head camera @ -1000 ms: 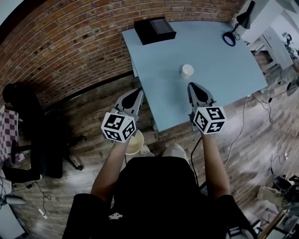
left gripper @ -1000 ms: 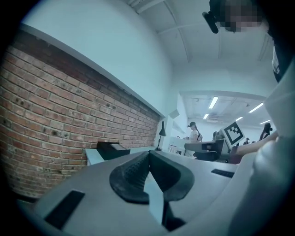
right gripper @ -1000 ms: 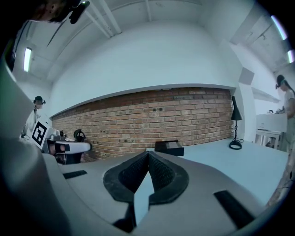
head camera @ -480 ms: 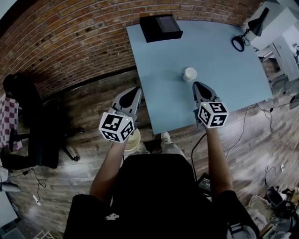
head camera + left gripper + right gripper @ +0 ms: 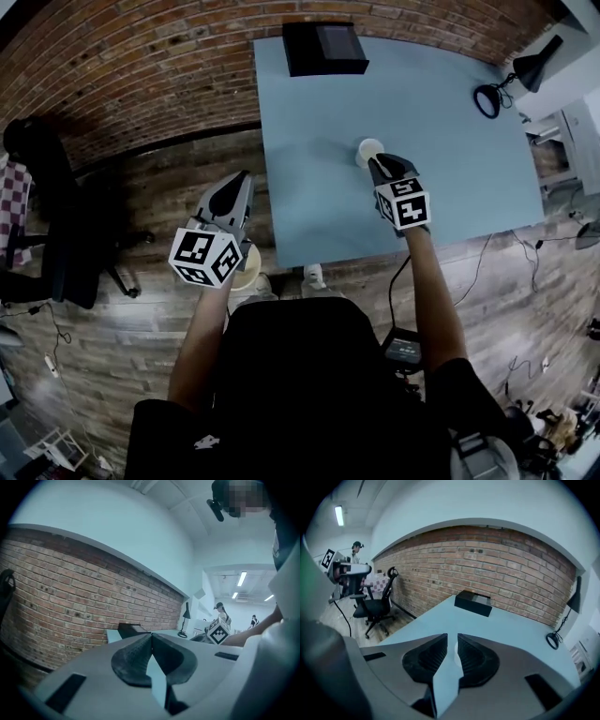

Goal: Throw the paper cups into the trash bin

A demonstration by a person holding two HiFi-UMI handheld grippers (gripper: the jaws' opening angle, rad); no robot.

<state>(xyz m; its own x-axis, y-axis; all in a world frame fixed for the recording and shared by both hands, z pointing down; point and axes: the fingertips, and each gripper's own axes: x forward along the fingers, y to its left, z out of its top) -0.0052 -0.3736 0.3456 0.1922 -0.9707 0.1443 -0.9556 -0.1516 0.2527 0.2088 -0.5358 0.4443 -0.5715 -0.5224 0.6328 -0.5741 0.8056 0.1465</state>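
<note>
black box (image 5: 324, 47): on table (image 5: 450, 178) | desk lamp (image 5: 534, 68): table corner | office chair (image 5: 61, 244): near brick wall (image 5: 141, 84)

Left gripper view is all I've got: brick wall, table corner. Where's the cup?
Observer: One paper cup stands upright on the blue table, just ahead of the right gripper.
Operator: Gripped?
Observer: No. Its jaws have just been opening, to a narrow gap; the cup shows through it, beyond the tips, untouched.
Operator: Bin?
Observer: Pale round bin on the floor by the table edge, partly hidden under the left gripper.
</note>
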